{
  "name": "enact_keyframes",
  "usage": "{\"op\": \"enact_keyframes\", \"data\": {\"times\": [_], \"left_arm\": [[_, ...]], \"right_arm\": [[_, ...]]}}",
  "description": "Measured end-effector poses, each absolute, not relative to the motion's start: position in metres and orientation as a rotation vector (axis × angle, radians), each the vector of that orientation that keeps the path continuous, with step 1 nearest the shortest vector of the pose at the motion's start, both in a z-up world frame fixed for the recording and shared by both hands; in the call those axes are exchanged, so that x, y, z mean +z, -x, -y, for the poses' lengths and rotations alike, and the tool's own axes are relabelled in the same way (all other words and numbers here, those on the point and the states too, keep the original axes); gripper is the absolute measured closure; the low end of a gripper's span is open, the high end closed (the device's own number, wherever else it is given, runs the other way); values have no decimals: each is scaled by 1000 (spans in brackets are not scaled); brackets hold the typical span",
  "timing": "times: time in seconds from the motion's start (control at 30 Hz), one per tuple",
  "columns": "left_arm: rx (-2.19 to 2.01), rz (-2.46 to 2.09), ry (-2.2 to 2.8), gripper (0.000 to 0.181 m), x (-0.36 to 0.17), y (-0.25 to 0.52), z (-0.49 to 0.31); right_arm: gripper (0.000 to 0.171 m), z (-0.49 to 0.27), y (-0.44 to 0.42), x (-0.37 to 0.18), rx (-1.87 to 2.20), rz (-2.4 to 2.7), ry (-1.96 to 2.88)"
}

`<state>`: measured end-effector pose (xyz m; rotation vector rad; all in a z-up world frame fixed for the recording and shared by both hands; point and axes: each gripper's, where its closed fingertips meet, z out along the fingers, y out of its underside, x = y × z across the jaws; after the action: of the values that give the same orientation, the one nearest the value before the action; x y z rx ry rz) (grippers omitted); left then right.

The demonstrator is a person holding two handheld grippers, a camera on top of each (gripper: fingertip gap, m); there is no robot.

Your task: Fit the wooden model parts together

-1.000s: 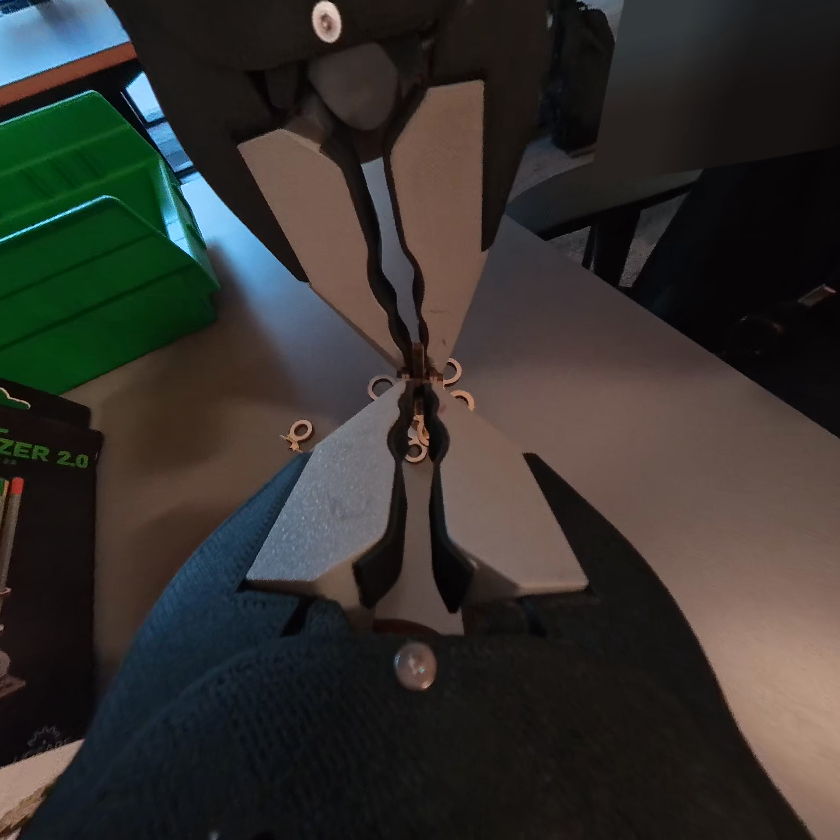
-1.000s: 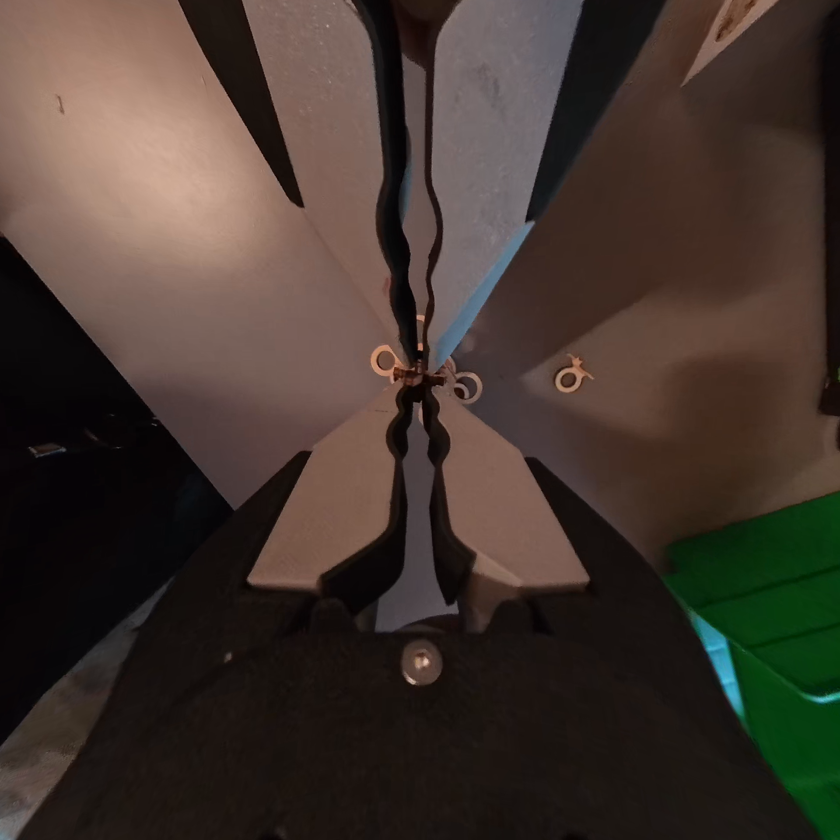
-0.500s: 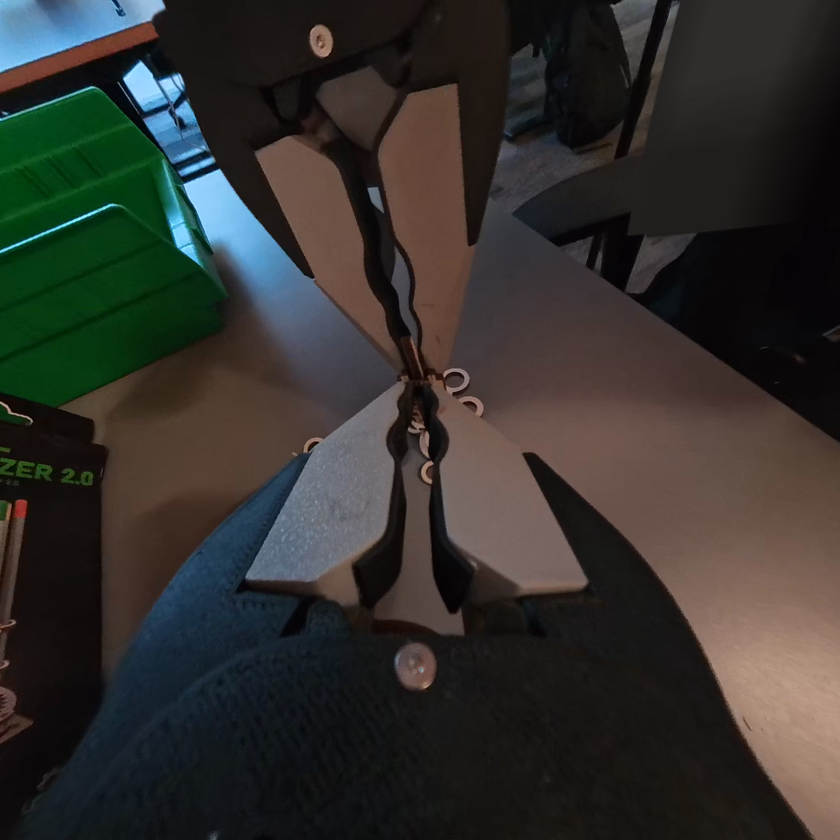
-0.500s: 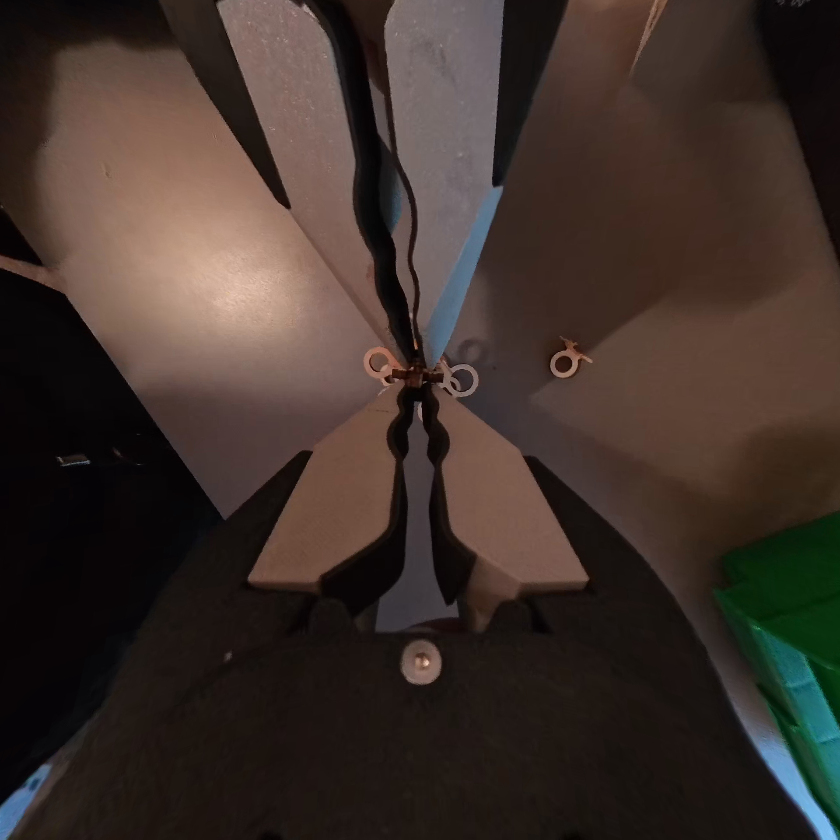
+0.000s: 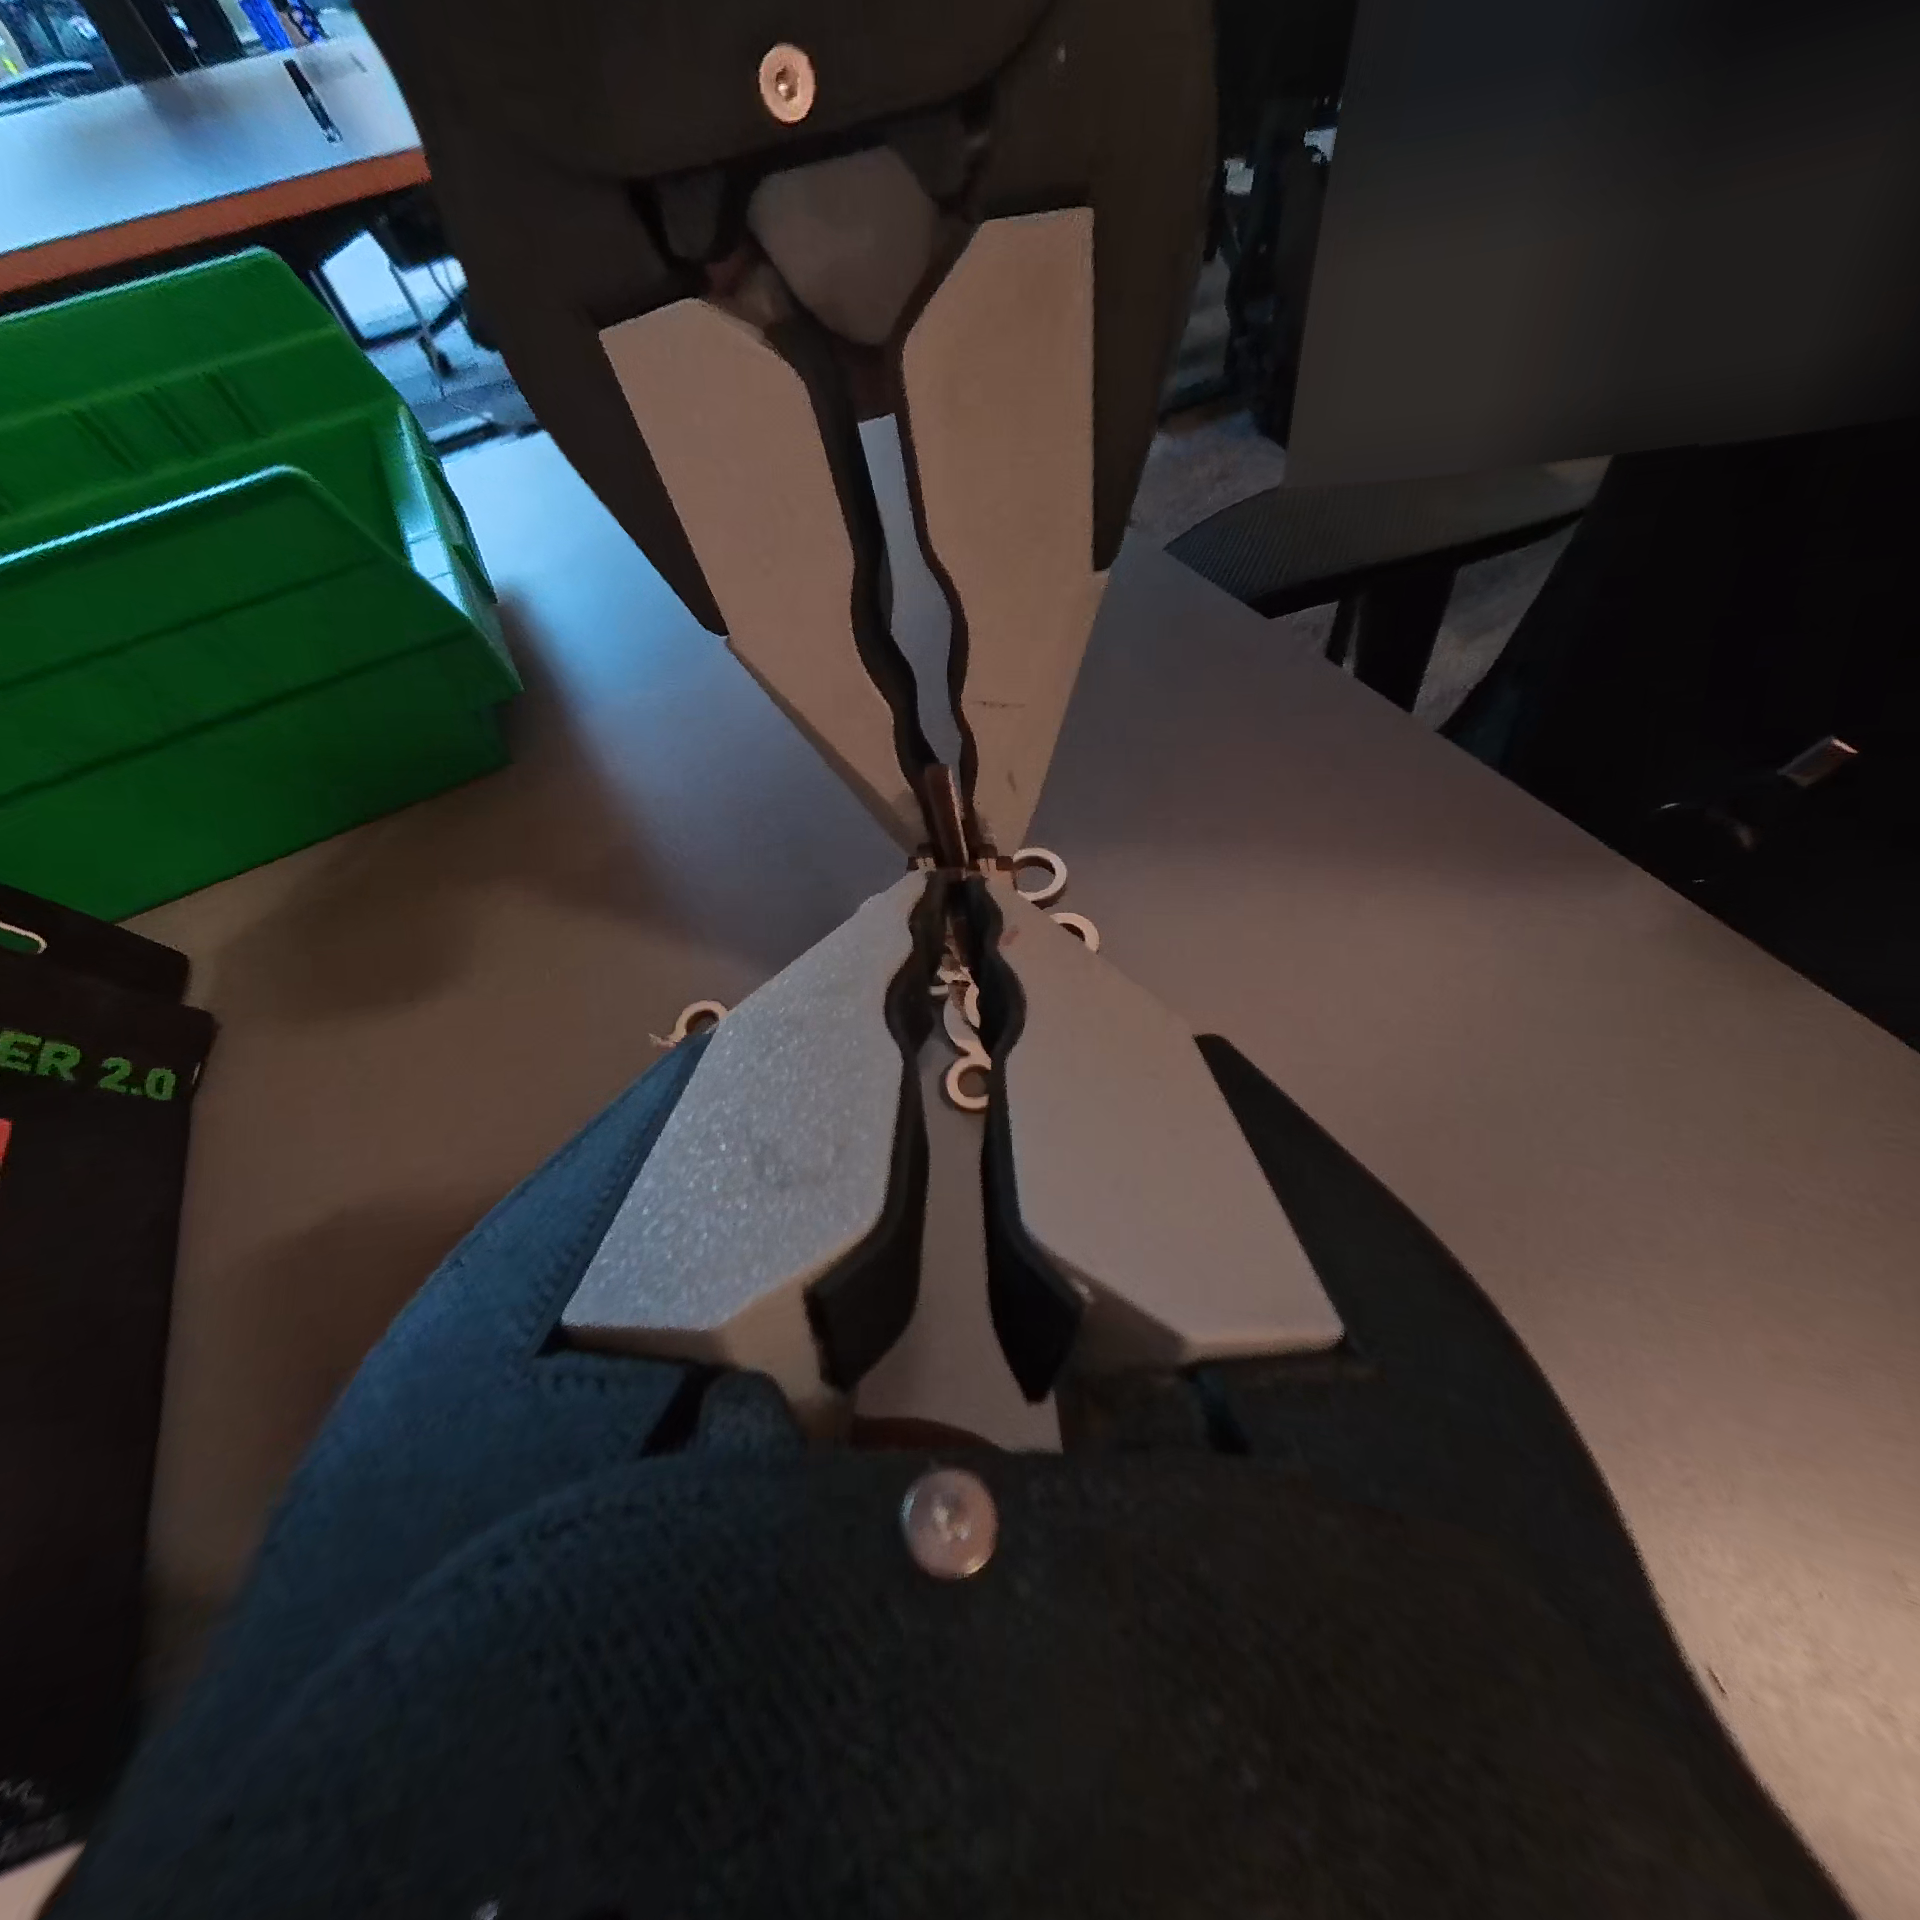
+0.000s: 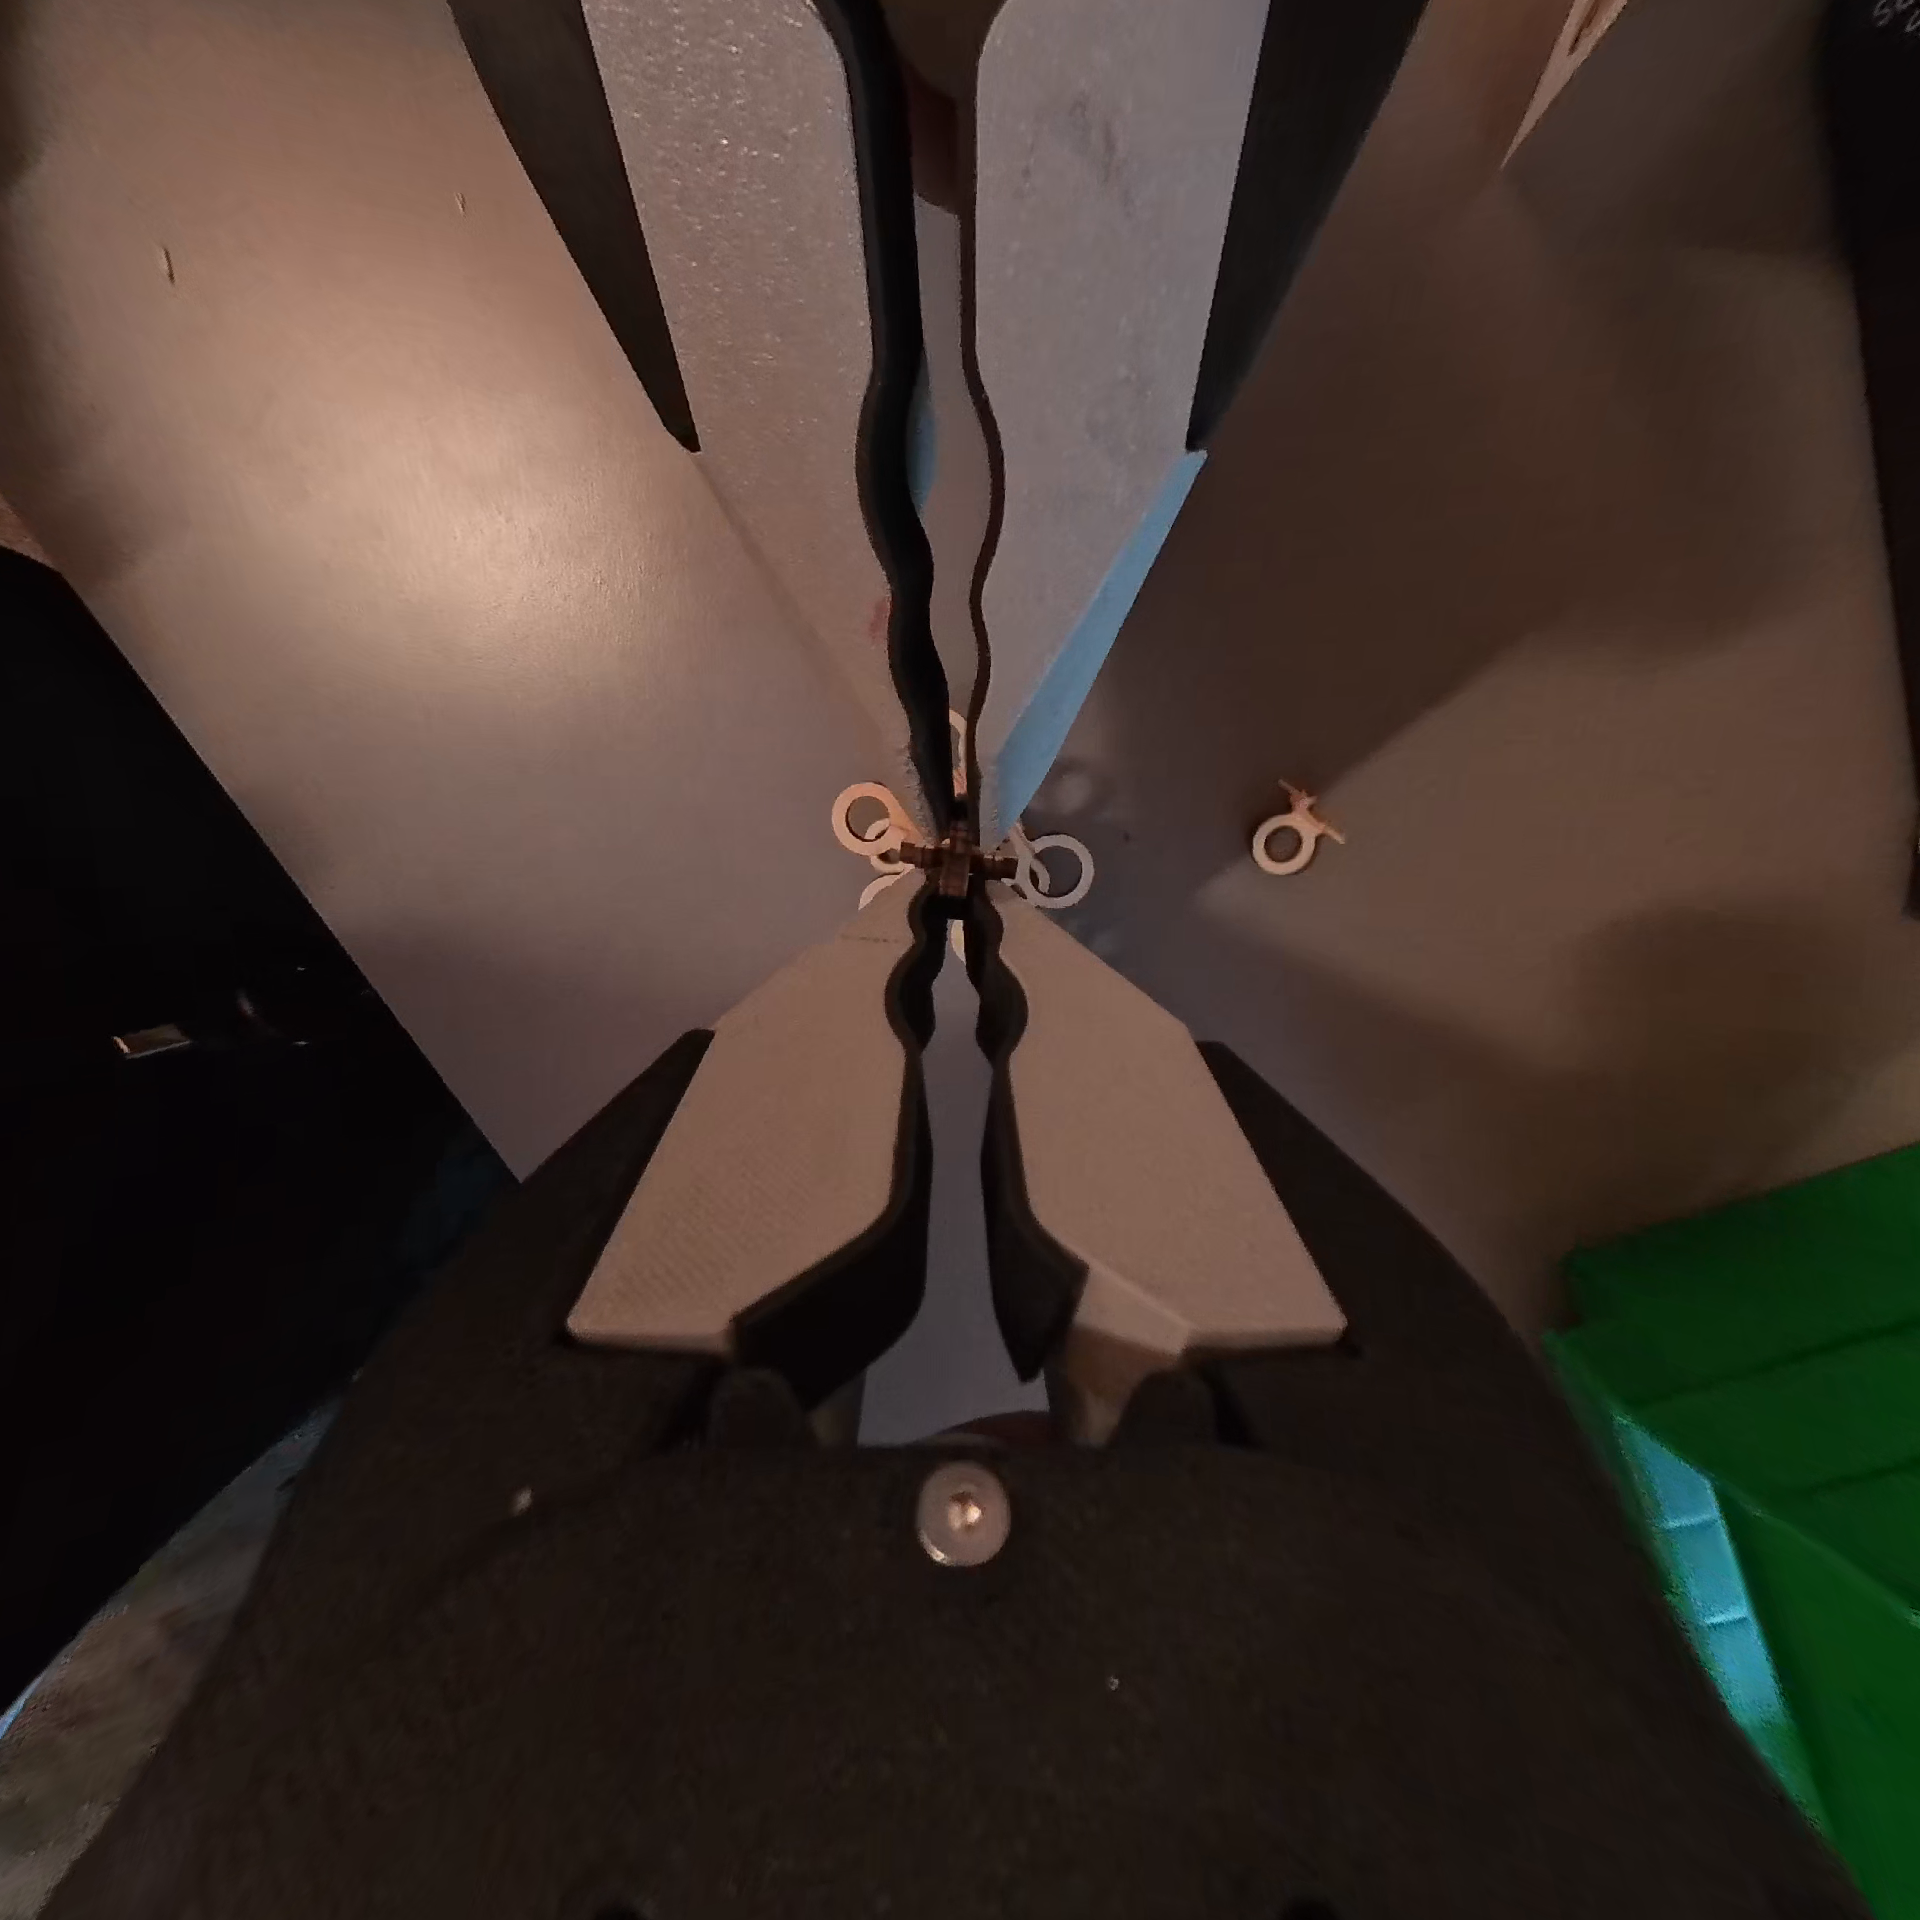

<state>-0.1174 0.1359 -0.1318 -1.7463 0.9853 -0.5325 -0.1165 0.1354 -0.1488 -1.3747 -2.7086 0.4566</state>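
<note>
My two grippers meet tip to tip just above the grey table (image 5: 1403, 1091). My left gripper (image 5: 951, 888) is shut on a small wooden part (image 5: 961, 862). My right gripper (image 6: 951, 902) is shut on a small wooden peg part (image 5: 943, 802) and comes in from the top of the left wrist view (image 5: 948, 831). In the right wrist view the two parts form a small cross (image 6: 951, 864) between the tips, and the left gripper (image 6: 951, 821) comes in from above. Loose pale wooden rings (image 6: 1065, 868) lie on the table under the tips.
Green storage bins (image 5: 229, 623) stand at the table's far left and also show in the right wrist view (image 6: 1766, 1403). A black printed box (image 5: 83, 1195) lies at the near left. One ring with a tab (image 6: 1283, 836) lies apart. The table edge (image 5: 1558, 790) runs diagonally, with a dark chair beyond. My left and right fingertips are right by each other.
Both grippers stay shut and tip to tip on the wooden parts. The pair has shifted and tilted slightly over the table; the loose rings have not moved.
</note>
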Motion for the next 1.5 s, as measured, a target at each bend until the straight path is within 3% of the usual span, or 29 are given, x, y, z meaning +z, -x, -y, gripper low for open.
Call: {"op": "enact_keyframes", "data": {"times": [0.23, 0.37, 0.67, 0.8, 0.97, 1.1, 1.5], "left_arm": [[-522, -1010, 1755, 180, -132, 111, -140], [-538, -990, 1756, 180, -133, 116, -135], [-537, -953, 1754, 180, -133, 117, -133], [-520, -987, 1755, 180, -132, 111, -139], [-519, -948, 1760, 180, -133, 120, -130], [-523, -982, 1758, 180, -132, 114, -136], [-538, -947, 1751, 180, -133, 122, -128]], "right_arm": [[170, -138, 111, -150, 654, 2605, 1447], [171, -134, 115, -150, 473, 2689, 1385], [171, -132, 116, -150, 430, 2720, 1377], [170, -136, 110, -150, 614, 2642, 1453], [171, -130, 118, -150, 437, 2715, 1374], [170, -133, 113, -150, 563, 2660, 1431], [171, -129, 119, -150, 405, 2730, 1383]]}}
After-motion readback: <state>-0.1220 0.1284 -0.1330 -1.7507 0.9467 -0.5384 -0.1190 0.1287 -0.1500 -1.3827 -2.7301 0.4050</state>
